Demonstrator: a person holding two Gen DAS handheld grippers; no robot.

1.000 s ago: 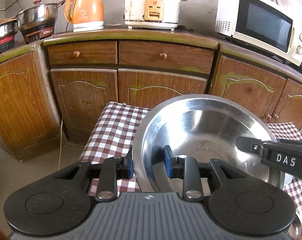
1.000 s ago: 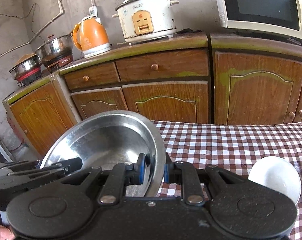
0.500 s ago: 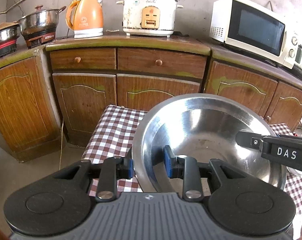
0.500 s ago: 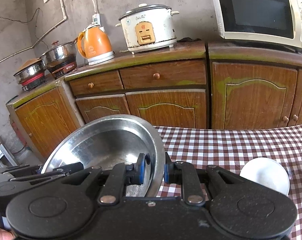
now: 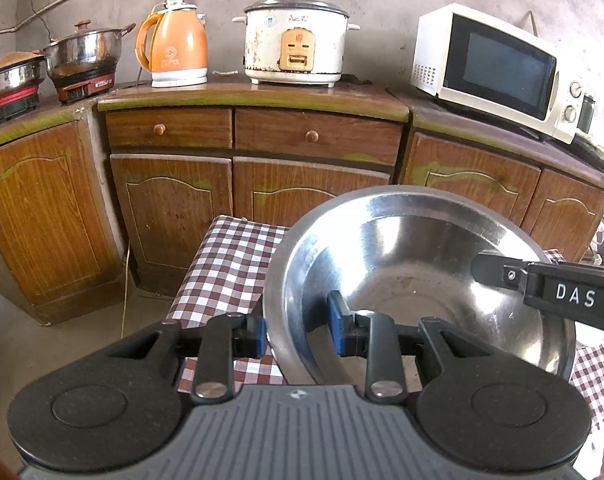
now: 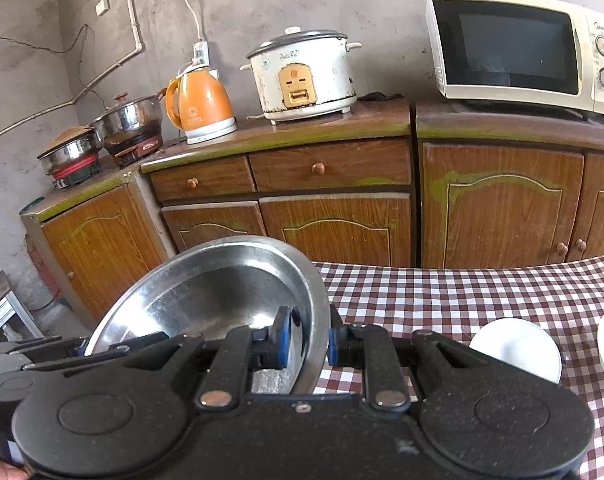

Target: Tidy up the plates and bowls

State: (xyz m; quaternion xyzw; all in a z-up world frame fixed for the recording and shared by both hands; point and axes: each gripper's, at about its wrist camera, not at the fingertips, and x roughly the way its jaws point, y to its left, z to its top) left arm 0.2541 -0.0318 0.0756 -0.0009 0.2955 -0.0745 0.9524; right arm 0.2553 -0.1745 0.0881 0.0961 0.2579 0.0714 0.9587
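Both grippers are clamping the steel bowl's [image 5: 413, 264] rim, left gripper [image 5: 298, 330] on its left side and right gripper [image 6: 307, 336] opposite, holding it over the table's [image 6: 441, 296] left end, hiding the bowl's underside, white bowl [image 6: 515, 350] sitting partly hidden rightward.
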